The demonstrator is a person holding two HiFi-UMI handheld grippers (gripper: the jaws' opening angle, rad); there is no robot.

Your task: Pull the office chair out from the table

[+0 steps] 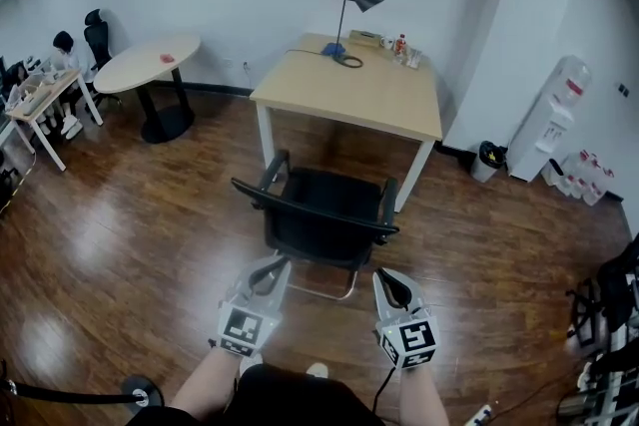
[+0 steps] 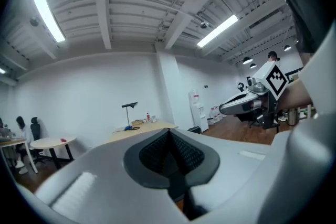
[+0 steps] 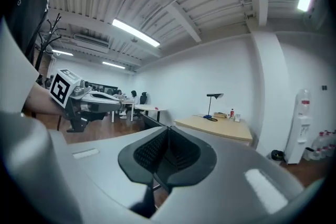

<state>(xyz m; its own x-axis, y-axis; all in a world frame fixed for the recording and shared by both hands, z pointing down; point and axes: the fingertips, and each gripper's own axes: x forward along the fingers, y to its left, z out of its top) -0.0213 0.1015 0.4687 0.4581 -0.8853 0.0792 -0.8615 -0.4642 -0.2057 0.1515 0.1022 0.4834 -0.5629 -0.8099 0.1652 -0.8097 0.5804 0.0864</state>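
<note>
left tool closed, level | right tool closed — both behind office chair

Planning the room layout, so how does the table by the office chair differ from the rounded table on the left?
The table by the office chair has a square-cornered top on white corner legs; the rounded table stands on one dark pedestal. The first carries a lamp and small items at its far edge; the second, one small red thing. Both tops are light-coloured.

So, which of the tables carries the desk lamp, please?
The square wooden table behind the office chair; the oval table to its left holds only something red.
</note>
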